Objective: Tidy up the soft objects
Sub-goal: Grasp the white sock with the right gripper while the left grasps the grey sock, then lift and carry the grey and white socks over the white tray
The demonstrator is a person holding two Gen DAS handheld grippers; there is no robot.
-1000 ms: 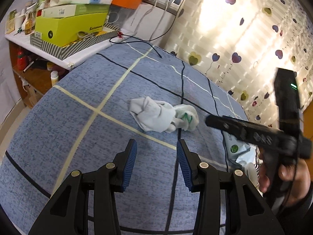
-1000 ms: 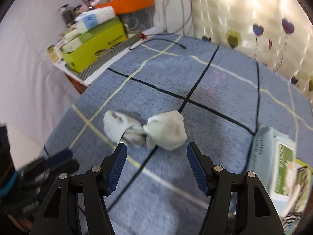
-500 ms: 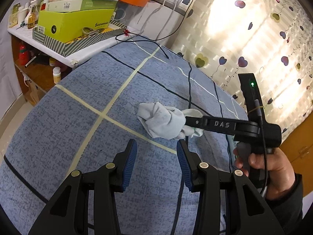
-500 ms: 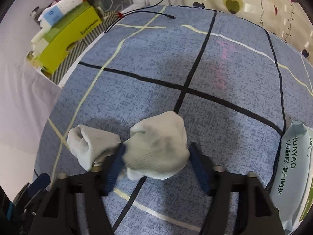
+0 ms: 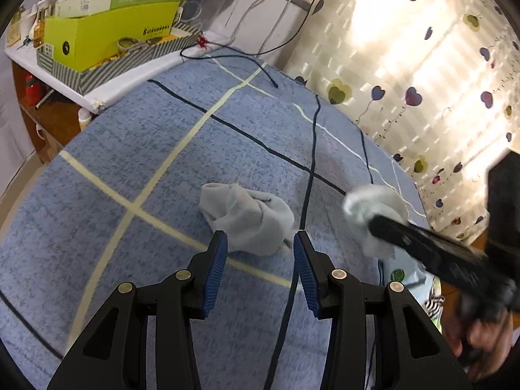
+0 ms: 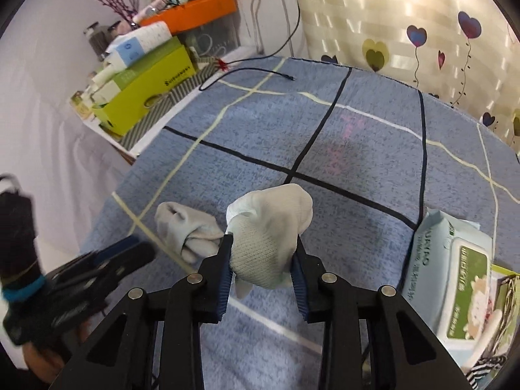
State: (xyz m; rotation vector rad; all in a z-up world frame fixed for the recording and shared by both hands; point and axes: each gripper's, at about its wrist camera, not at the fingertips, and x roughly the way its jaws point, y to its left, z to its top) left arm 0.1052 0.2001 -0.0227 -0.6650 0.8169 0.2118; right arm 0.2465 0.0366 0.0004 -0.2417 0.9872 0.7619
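Holding one sock [image 6: 269, 227] in right tongs [image 6: 261, 260], lifted off blue blanket [image 6: 357, 130]. Second sock [image 5: 247, 221] lies on blanket mid-area, dead ahead of left tongs [image 5: 260, 260], wide open, clearly nearer. Bunched, no obvious long axis.

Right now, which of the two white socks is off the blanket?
The sock clamped in the right tongs is lifted; the other sock lies crumpled on the blue blanket before the open left tongs.
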